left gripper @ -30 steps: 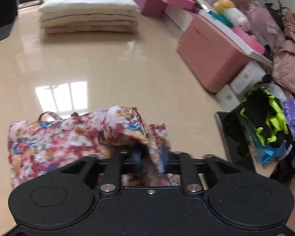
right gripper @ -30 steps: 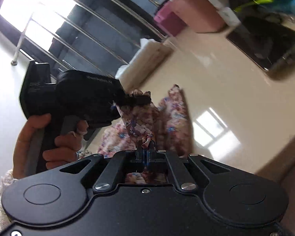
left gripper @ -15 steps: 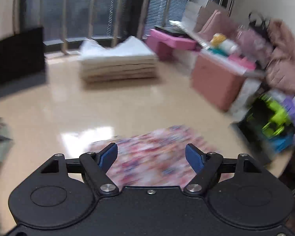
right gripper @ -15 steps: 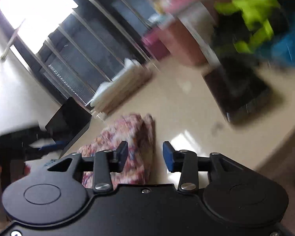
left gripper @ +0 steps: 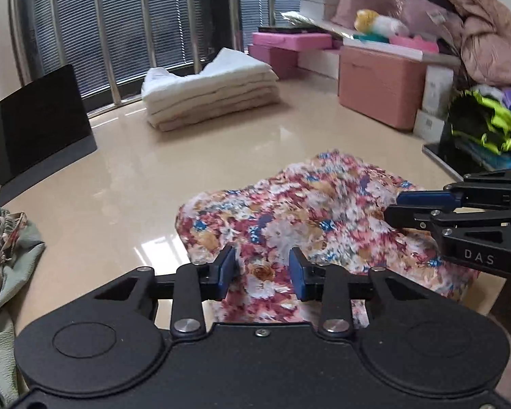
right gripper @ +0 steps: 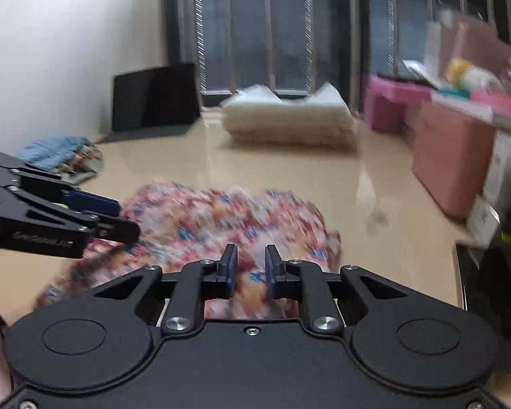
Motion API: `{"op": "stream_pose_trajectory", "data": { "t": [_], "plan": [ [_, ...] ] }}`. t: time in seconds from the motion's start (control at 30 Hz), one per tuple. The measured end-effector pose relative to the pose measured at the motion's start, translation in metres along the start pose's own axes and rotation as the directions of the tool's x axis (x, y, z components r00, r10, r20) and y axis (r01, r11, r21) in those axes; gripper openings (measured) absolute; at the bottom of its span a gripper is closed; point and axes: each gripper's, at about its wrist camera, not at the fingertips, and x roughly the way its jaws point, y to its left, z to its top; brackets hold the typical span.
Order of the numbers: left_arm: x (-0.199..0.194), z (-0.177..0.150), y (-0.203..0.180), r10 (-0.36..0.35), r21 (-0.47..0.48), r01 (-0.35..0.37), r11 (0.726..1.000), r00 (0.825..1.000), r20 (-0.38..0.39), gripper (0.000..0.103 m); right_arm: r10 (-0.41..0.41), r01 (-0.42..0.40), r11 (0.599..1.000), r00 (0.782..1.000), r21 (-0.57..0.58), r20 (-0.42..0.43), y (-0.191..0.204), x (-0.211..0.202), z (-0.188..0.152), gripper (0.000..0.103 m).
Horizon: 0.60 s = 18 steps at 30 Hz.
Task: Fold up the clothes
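Left wrist view
Left gripper [left gripper: 262,271]: low centre, blue-padded jaws apart with nothing between them, hovering over the near edge of the cloth.
Floral garment [left gripper: 310,225]: a loosely bunched red, white and blue flowered piece lying on the glossy beige tabletop [left gripper: 126,184], from centre out toward 3 o'clock; its near end runs under the jaws.
Right gripper [left gripper: 393,206]: comes in from 3 o'clock, seen side-on, tips at the garment's right part; from this angle whether its jaws are apart cannot be told.
Folded cream blanket [left gripper: 209,93]: a stack at 12 o'clock, well apart from the garment.
Black tablet stand [left gripper: 39,126]: upright at 10 o'clock.
Green and blue clothes [left gripper: 6,238]: heaped at 9 o'clock on the table edge.
Pink storage box [left gripper: 381,85]: at 2 o'clock, with a neon-yellow and black garment [left gripper: 487,126] lower at 3 o'clock.

Right wrist view
Right gripper [right gripper: 250,267]: low centre, jaws a short gap apart, empty, above the near edge of the cloth.
Floral garment [right gripper: 221,225]: blurred, spread at centre on the tabletop [right gripper: 374,211].
Left gripper [right gripper: 126,220]: enters from 9 o'clock, tips over the garment's left part.
Folded cream blanket [right gripper: 289,119]: at 12 o'clock.
Black tablet stand [right gripper: 155,95]: at 10 o'clock.
Green and blue clothes [right gripper: 63,158]: at 9 o'clock, behind the left gripper.
Pink storage box [right gripper: 453,156]: at 2 o'clock.
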Motion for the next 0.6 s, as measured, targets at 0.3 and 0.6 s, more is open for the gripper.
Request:
{"op": "stream_pose_trajectory", "data": {
  "t": [0.3,0.6],
  "plan": [
    [0.012,-0.01,-0.007,0.025,0.018,-0.025,1.0,1.0,-0.006,0.039,-0.015,0.02,0.996,0.998,0.085,-0.061,-0.013,-0.003,-0.027,0.018],
    [0.008,-0.009,-0.011,0.034,-0.008,-0.034,0.999,0.999,0.013,0.074,-0.024,0.031,0.996,0.997,0.088,-0.077,-0.009,-0.007,-0.026,0.023]
  ]
}}
